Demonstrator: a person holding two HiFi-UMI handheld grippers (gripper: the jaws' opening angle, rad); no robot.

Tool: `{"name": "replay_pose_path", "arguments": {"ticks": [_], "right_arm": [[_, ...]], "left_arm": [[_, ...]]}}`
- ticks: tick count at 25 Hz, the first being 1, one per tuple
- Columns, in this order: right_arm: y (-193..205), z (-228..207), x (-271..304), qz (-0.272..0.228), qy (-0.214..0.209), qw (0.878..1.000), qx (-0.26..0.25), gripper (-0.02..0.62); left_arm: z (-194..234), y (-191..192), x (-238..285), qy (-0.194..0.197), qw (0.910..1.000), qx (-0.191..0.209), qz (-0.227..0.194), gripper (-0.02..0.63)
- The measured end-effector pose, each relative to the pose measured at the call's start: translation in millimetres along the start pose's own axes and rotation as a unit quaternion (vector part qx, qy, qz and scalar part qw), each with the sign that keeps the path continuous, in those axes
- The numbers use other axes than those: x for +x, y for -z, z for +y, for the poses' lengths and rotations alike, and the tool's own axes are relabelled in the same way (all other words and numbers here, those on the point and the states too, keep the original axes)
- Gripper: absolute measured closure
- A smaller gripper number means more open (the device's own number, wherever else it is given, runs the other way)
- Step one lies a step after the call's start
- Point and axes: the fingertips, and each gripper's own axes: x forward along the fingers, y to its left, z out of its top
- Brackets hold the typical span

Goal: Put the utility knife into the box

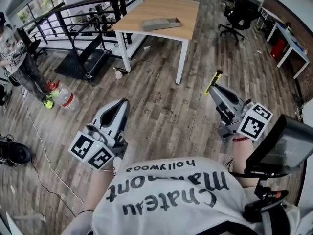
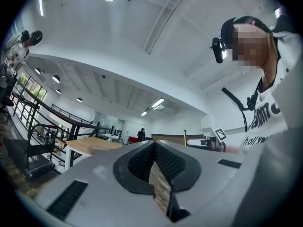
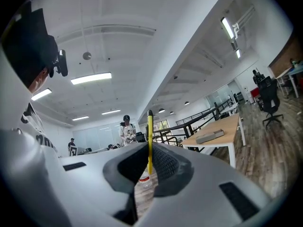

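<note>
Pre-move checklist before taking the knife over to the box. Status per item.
1. Utility knife gripped: ok. The right gripper has its jaws closed on it, and the yellow body sticks out past the tips.
2. Left gripper free: ok. Its jaws are together with nothing between them.
3. Box located: ok. It lies on the wooden table, across the floor from both grippers.
4. Box open to receive the knife: cannot tell from this far.
5. Blade retracted: cannot tell.
</note>
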Motion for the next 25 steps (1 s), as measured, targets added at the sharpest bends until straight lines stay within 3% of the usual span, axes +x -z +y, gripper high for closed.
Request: {"name": "replay_pose_path", "arguments": {"ticks": [7,10,25], "right_arm": [[10.1,1.0,15.7,0.002,-0.003,1.0,0.003,0.568],[15.1,3.6,17.6,0.008,-0.007,1.0,0.007,0.568],[15.9,-1.8,17.5,0.009,0.002,1.0,0.015,0.568]], "left_arm": [[13.5,7.7,-10.6,-0.004,0.9999,0.012,0.005,0.6],[21.1,8.8,-14.5,-0.018,0.9998,-0.003,0.005,0.6],[16.6,15.2,-2.6,0.014,0.9997,-0.003,0.022,0.6]]}}
